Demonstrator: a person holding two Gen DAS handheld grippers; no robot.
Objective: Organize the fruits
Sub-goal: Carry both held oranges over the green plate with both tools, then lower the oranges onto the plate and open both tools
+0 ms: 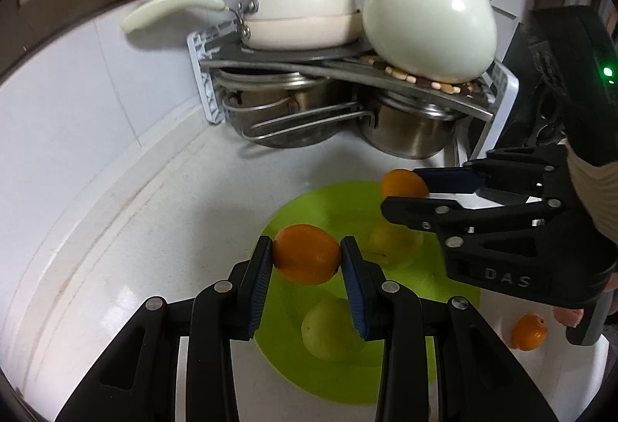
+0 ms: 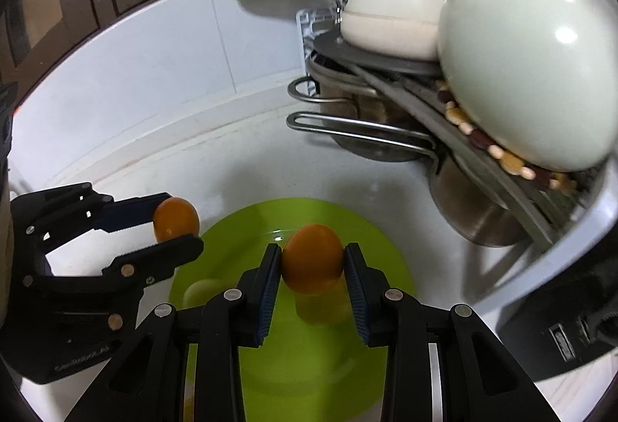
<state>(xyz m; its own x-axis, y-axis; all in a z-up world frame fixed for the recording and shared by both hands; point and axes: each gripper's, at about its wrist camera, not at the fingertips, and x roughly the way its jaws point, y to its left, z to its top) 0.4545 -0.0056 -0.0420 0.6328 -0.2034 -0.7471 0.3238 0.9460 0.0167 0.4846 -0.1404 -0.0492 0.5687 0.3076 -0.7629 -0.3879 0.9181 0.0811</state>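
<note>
Mia: Black tongs sit closest to us. That is the left gripper (image 1: 307,254), and its blue pads are squeezed tight on an orange (image 1: 307,254).

Ben: Where is that orange?

Mia: Up in the air, over the 9 o'clock edge of the green plate (image 1: 455,290). I think it is being carried there so it can be set down with the other fruit.

Ben: And the right gripper (image 2: 313,259)?

Mia: It is pinching a second orange (image 2: 313,259) too, over the far half of the plate (in the left camera you see it at about 1 o'clock).

Ben: Why hold them from the sides like that?

Mia: My guess is that round fruit slips away, so the pads hug it on both sides.

Ben: How many fruits are there?

Mia: I count three oranges: one in each gripper, and a loose orange (image 1: 529,332) lying on the white counter (image 1: 116,228) off the plate, at about 4 o'clock. Then two yellow-green fruits (image 1: 328,329) lie on the plate.

Ben: Why one plate?

Mia: Probably so all the fruit ends up together. One plate, two grippers.

Ben: And the stuff behind?

Mia: At 12 o'clock a rack (image 1: 347,58) holds pots and a big white jug (image 1: 428,24), out of the way.
</note>
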